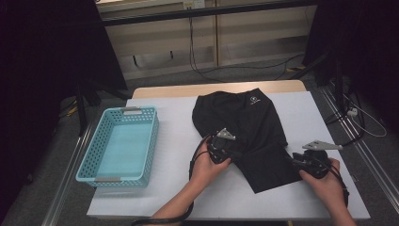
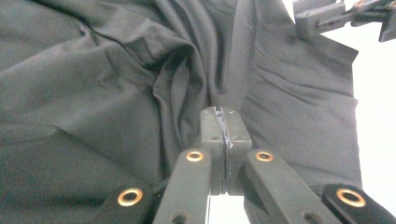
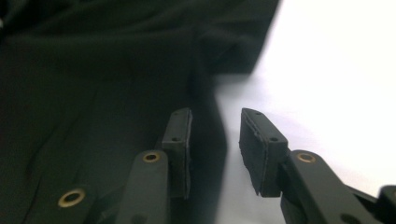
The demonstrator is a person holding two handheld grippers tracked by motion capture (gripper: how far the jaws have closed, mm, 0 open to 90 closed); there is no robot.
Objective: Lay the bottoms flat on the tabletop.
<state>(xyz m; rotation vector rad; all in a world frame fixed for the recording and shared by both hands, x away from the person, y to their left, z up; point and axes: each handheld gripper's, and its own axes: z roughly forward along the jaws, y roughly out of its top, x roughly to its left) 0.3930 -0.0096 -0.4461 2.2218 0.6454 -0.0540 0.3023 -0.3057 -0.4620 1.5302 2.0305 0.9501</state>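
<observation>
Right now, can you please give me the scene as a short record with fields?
garment: black shorts spread on the white table cover
left gripper: shut on a fold of the shorts
right gripper: open, jaws astride the shorts' edge, not pressing it
basket: light blue basket, left of the shorts, nothing in it

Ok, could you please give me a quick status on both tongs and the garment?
Left tongs shut, pinching black fabric garment. Right tongs open at garment's edge, nothing gripped. Nothing in the way; turquoise plastic basket stands apart.
</observation>
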